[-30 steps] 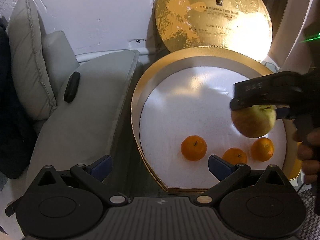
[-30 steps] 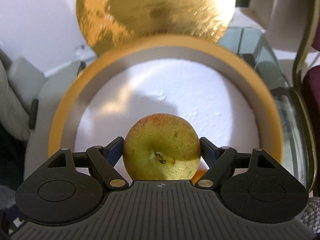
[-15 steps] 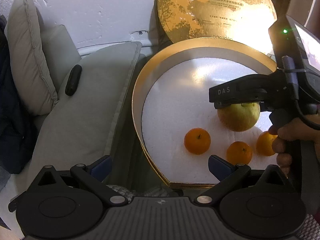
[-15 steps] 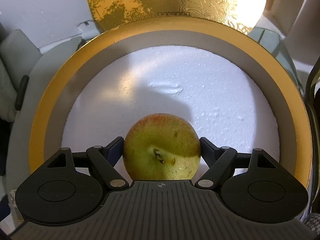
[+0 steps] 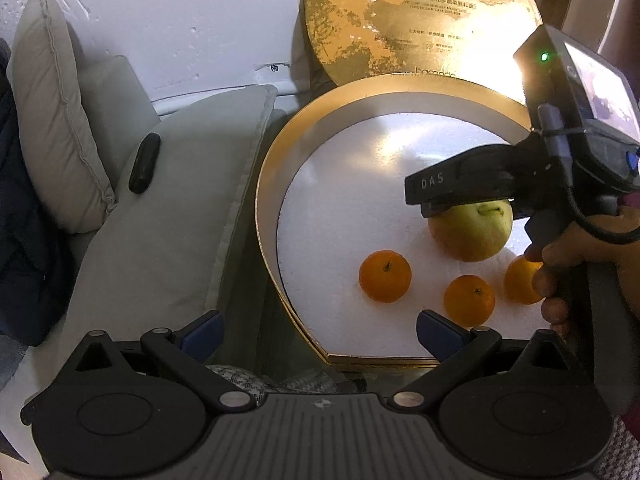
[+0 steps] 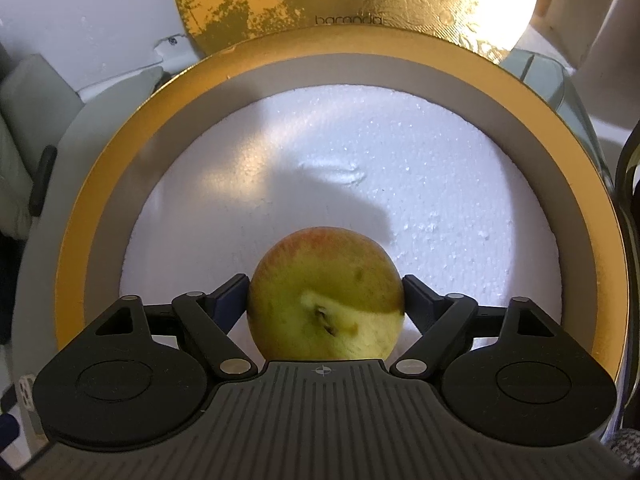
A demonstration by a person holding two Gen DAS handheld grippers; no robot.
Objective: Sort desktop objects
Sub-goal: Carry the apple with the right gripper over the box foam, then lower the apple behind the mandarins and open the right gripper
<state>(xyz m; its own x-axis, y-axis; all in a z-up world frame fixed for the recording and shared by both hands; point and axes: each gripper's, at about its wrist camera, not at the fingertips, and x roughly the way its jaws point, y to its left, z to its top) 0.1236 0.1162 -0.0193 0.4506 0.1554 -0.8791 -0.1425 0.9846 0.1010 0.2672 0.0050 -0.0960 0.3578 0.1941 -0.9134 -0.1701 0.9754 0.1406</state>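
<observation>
The right gripper (image 6: 325, 300) is clamped on a yellow-green apple with a reddish blush (image 6: 326, 300), its blue-padded fingers (image 6: 232, 300) pressing both sides of the fruit, stem end turned back toward the camera. In the left wrist view the apple (image 5: 470, 230) sits low over the white foam floor of a round gold-rimmed gift box (image 5: 266, 184); whether it touches the foam cannot be told. Three small orange tangerines lie on the foam on the near side of the right gripper (image 5: 448, 210): one (image 5: 385, 276) to its left, one (image 5: 469, 301) just below the apple, and one (image 5: 520, 280) partly hidden behind the person's hand (image 5: 580, 256) on the handle. The left gripper (image 5: 318, 330) hangs spread wide and holds nothing, the near rim of the box between its fingers. Beyond the box, ahead of both grippers, a round gold lid with printed text (image 5: 420, 20) leans upright against the white wall. Left of the left gripper, a grey sofa cushion (image 5: 160, 208) carries a small black oblong object (image 5: 144, 162).
</observation>
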